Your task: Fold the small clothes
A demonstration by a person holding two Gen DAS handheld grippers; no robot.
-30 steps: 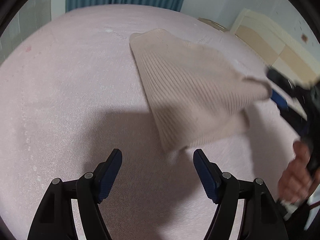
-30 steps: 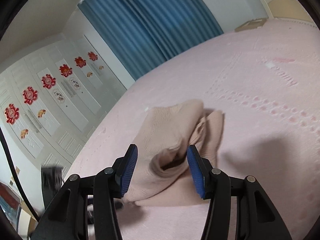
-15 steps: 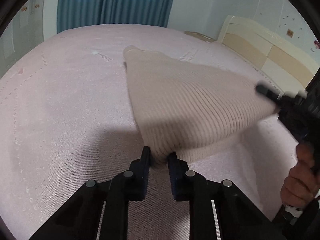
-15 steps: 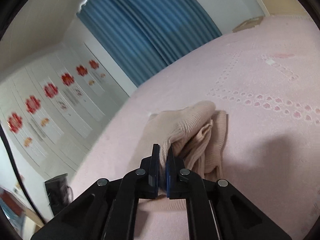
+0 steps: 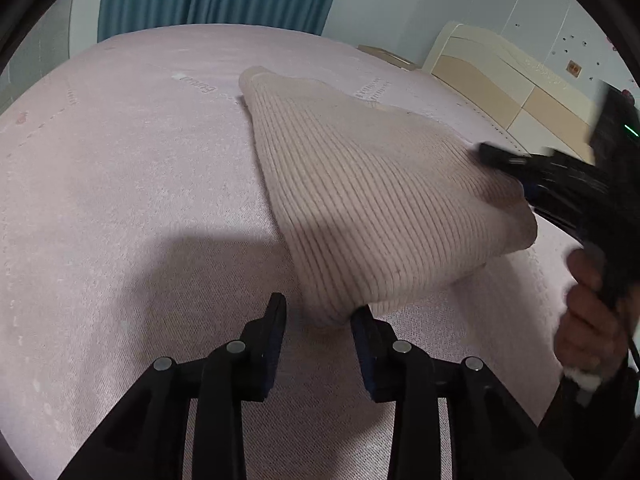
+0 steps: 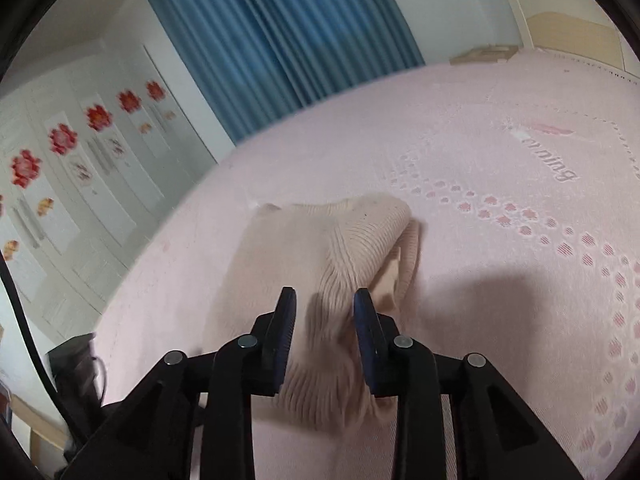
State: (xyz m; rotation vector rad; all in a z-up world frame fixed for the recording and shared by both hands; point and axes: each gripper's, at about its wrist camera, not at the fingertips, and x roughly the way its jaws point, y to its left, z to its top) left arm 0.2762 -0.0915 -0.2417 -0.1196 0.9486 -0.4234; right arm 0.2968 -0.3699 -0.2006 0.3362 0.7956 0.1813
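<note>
A beige ribbed knit garment [image 5: 360, 184] lies bunched and partly raised on the pink bed cover [image 5: 120, 200]. Its near corner hangs between the pads of my left gripper [image 5: 320, 320]. Those jaws are opening: the left pad stands clear and the right pad only brushes the cloth. At the garment's far right edge, my right gripper [image 5: 508, 172] shows blurred, with a hand [image 5: 588, 320] behind it. In the right wrist view, a fold of the garment [image 6: 320, 232] runs loosely between the pads of the right gripper [image 6: 324, 312], whose jaws are also opening.
The pink bed cover [image 6: 520, 280] spreads wide around the garment. A blue curtain [image 6: 280, 40] hangs beyond the bed. A white wardrobe with red flower stickers [image 6: 60, 160] stands to the left, and a cream headboard [image 5: 500, 80] to the right.
Both grippers went from wide open to shut on the garment's edges, and now their jaws have parted again. The garment has bunched up and shifted a little.
</note>
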